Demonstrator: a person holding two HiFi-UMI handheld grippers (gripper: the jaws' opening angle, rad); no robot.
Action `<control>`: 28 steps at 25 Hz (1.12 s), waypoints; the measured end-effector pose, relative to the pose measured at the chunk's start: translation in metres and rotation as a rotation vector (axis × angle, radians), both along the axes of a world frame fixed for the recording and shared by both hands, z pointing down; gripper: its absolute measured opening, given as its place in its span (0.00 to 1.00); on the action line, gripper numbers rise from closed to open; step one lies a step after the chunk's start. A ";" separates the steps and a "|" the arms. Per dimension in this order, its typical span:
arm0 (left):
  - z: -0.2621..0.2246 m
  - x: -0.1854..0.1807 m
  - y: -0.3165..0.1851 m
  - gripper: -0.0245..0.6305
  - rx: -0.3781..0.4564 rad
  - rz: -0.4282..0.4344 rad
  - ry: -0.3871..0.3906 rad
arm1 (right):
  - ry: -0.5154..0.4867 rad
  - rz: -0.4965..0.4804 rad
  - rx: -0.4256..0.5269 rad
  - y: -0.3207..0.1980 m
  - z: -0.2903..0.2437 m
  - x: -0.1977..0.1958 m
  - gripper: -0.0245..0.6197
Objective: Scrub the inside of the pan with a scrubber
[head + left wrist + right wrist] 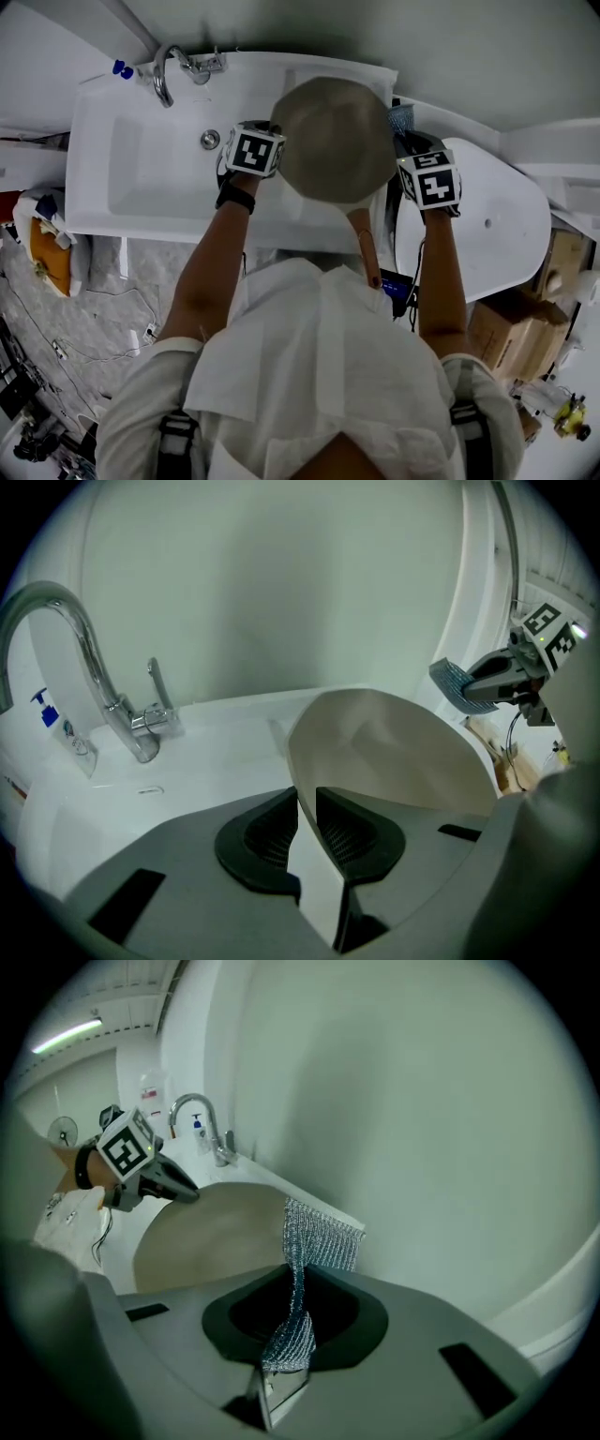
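A beige pan (333, 141) is held tilted over the right end of the white sink (141, 159), its brown handle (367, 253) pointing back toward the person. My left gripper (272, 150) is shut on the pan's left rim; in the left gripper view the rim (384, 752) runs between its pads (307, 836). My right gripper (408, 141) hangs just right of the pan, shut on a silver mesh scrubber (319, 1237) that sticks out past its jaws (295, 1326). The scrubber (452, 679) is clear of the pan.
A chrome faucet (169, 75) stands at the sink's far left corner, with a small blue-capped bottle (122, 68) beside it. A white oval fixture (497, 225) lies to the right of the sink. Cardboard boxes (506, 328) and cables sit on the floor.
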State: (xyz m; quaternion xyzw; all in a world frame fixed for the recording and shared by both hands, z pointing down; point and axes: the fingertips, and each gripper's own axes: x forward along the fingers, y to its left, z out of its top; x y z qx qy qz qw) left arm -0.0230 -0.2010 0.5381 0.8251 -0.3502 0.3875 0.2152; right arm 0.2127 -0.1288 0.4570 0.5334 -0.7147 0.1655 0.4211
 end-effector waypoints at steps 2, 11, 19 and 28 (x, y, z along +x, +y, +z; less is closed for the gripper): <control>0.000 -0.001 -0.001 0.14 0.001 -0.004 0.003 | 0.010 -0.047 -0.044 0.011 0.013 -0.001 0.11; 0.001 -0.001 -0.002 0.14 0.007 -0.005 -0.004 | 0.004 -0.116 -0.069 -0.014 0.058 0.007 0.11; 0.000 0.000 0.000 0.14 -0.002 -0.018 0.004 | -0.009 -0.167 -0.106 0.023 0.058 0.001 0.11; -0.002 -0.001 -0.001 0.14 -0.006 -0.045 0.015 | -0.092 -0.185 -0.224 0.105 0.061 -0.047 0.11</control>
